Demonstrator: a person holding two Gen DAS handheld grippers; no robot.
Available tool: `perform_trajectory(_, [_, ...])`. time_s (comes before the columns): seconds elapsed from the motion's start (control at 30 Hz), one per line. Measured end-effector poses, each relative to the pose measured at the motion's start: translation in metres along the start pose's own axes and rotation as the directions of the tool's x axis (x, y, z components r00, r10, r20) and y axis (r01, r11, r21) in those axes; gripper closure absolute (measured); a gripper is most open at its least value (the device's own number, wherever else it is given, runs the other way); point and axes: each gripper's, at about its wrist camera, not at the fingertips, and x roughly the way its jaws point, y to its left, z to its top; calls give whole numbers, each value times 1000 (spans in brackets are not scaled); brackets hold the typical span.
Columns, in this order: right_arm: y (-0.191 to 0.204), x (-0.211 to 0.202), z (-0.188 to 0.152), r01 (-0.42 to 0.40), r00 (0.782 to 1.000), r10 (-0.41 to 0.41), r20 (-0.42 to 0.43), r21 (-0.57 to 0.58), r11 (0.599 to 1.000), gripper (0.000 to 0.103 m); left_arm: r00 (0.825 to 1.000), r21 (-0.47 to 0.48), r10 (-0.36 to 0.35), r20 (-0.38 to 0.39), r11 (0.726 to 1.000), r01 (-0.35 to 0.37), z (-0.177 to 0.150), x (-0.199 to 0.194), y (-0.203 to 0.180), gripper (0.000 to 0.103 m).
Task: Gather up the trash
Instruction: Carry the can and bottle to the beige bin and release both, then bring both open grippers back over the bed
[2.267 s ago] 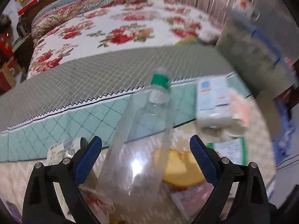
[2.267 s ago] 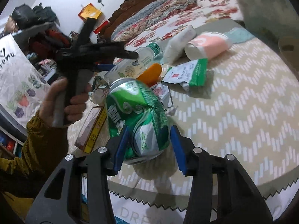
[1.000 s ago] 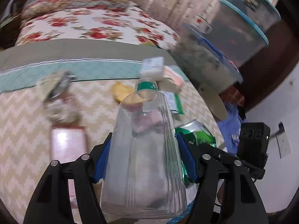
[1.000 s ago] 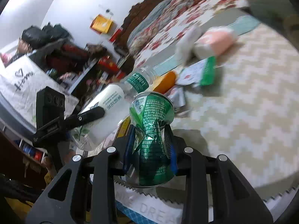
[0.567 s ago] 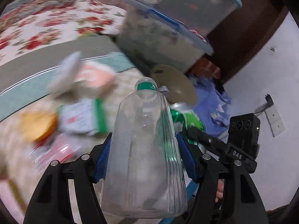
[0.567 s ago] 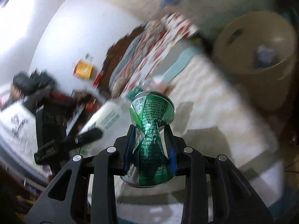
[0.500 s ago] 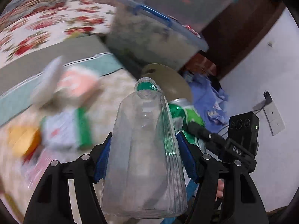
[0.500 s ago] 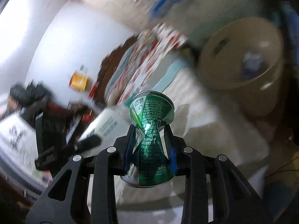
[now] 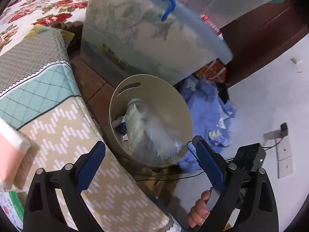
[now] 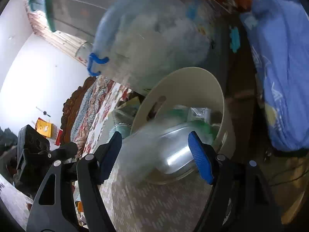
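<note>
A beige round bin stands on the floor beside the bed. My left gripper is open and empty above its near rim. A clear plastic bottle, blurred, lies inside the bin on other scraps. In the right wrist view my right gripper is open. The green can shows blurred, bottom toward me, between the pads at the bin mouth. I cannot tell whether the can touches the pads.
The bed edge with a zigzag blanket lies at the left. A large clear storage box with blue handle stands behind the bin. Blue cloth lies on the white floor. A pink pack rests on the bed.
Both grippers swung from the bed to over the bin. My left gripper opened and the bottle dropped into the bin. My right gripper opened around the can.
</note>
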Motion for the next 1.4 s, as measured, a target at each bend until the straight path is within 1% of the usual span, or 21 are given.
perform_trajectory(0.07, [7, -9, -5, 3, 999, -2, 35, -33, 999, 31, 998, 18, 21, 51, 1000, -22, -6, -22, 2, 12])
perform_trajectory(0.13, [8, -11, -5, 1, 999, 2, 50, -53, 999, 32, 995, 13, 10, 100, 1000, -11, -15, -50, 9, 12])
perform_trajectory(0.17, [11, -15, -7, -7, 999, 10, 52, -64, 998, 32, 991, -3, -4, 133, 1000, 4, -24, -72, 18, 13])
perform_trajectory(0.23, [20, -19, -14, -29, 999, 33, 42, -92, 995, 34, 983, -21, -5, 181, 1000, 9, -33, -101, 31, 13])
perform_trajectory(0.27, [26, -21, -17, -38, 999, 42, 35, -103, 994, 35, 972, -41, 10, 233, 999, 0, -44, -129, 45, 13])
perform_trajectory(0.33, [38, -22, -24, -57, 998, 59, 17, -129, 990, 37, 956, -70, 44, 291, 997, -25, -55, -162, 62, 13])
perform_trajectory(0.4, [51, -19, -33, -77, 997, 76, -11, -156, 985, 40, 930, -119, 117, 349, 990, -80, -75, -203, 86, 13])
perform_trajectory(0.47, [66, -13, -45, -100, 995, 93, -48, -183, 978, 42, 907, -179, 183, 379, 976, -122, -93, -234, 109, 13])
perform_trajectory(0.6, [99, 1, -74, -151, 983, 122, -141, -219, 964, 46, 881, -282, 277, 385, 944, -173, -135, -273, 149, 13])
perform_trajectory(0.67, [114, 8, -89, -173, 974, 131, -185, -234, 957, 47, 858, -322, 338, 386, 921, -218, -157, -292, 163, 13])
perform_trajectory(0.7, [123, 12, -99, -184, 969, 134, -209, -245, 952, 47, 843, -341, 371, 388, 908, -243, -168, -302, 170, 14])
perform_trajectory(0.77, [136, 18, -117, -199, 960, 133, -248, -264, 944, 47, 821, -378, 415, 393, 886, -267, -190, -323, 184, 14])
perform_trajectory(0.83, [147, 24, -134, -212, 949, 131, -286, -276, 938, 47, 806, -415, 440, 395, 869, -271, -209, -343, 202, 14])
perform_trajectory(0.9, [158, 31, -154, -230, 934, 131, -332, -281, 932, 47, 783, -460, 475, 401, 844, -277, -230, -364, 221, 14])
perform_trajectory(0.93, [166, 34, -167, -242, 924, 129, -359, -288, 927, 47, 778, -471, 483, 402, 838, -276, -236, -369, 225, 14])
perform_trajectory(1.03, [182, 39, -195, -257, 907, 116, -404, -314, 914, 47, 756, -524, 515, 404, 808, -271, -264, -391, 245, 14])
perform_trajectory(1.17, [204, 43, -232, -274, 885, 92, -457, -350, 896, 47, 750, -567, 530, 395, 783, -255, -289, -405, 266, 14])
perform_trajectory(1.27, [217, 44, -254, -270, 880, 61, -472, -390, 880, 47, 745, -582, 559, 364, 761, -287, -302, -402, 272, 14])
perform_trajectory(1.3, [219, 44, -258, -265, 881, 51, -471, -402, 877, 47, 751, -579, 556, 355, 762, -290, -306, -398, 273, 14])
perform_trajectory(1.33, [221, 44, -263, -257, 882, 41, -469, -408, 876, 47, 764, -569, 546, 345, 769, -292, -309, -392, 271, 14])
perform_trajectory(1.4, [221, 45, -264, -245, 885, 35, -464, -399, 884, 46, 778, -537, 533, 333, 785, -308, -311, -380, 263, 14])
